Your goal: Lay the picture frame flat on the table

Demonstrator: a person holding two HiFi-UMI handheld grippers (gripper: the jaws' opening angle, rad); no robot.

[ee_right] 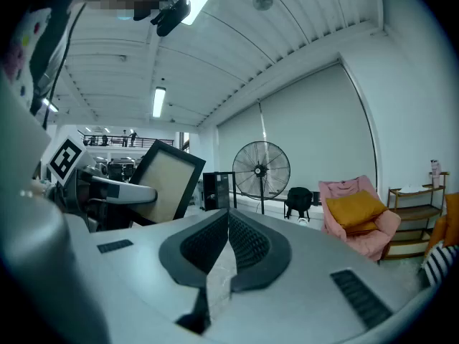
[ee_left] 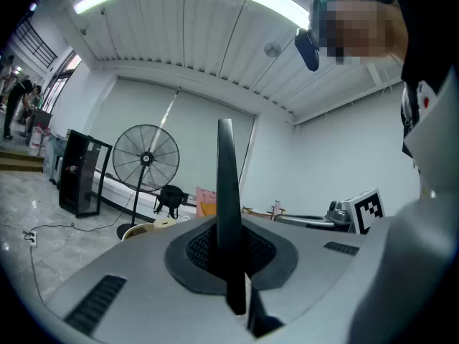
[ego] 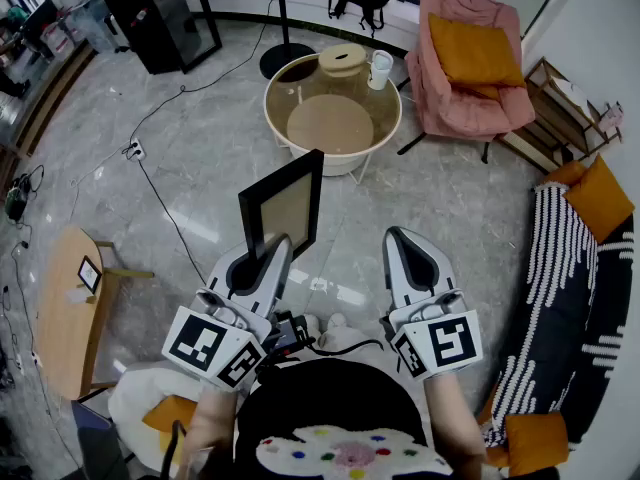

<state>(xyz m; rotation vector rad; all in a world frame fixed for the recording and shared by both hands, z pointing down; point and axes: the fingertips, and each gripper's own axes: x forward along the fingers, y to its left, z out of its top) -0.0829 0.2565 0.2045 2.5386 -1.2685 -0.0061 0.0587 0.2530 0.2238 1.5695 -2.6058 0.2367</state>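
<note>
Far right stands a pink armchair [ego: 455, 108] with an orange cushion [ego: 475, 53] — a wooden shelf [ego: 555, 103] beside it. A striped sofa [ego: 560, 268] lines the right; far left, a black cabinet [ego: 160, 13] and a standing fan [ee_left: 145, 158].

Grey-white left tool [ego: 277, 246] and right tool [ego: 398, 238], black ribbed pads [ee_right: 247, 246], square-marker cubes [ego: 212, 346], black top [ego: 330, 398]

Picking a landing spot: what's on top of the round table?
A tan round piece and a white cup at its far edge; a wooden shelf shows through the glass top. Nothing hides the top.
</note>
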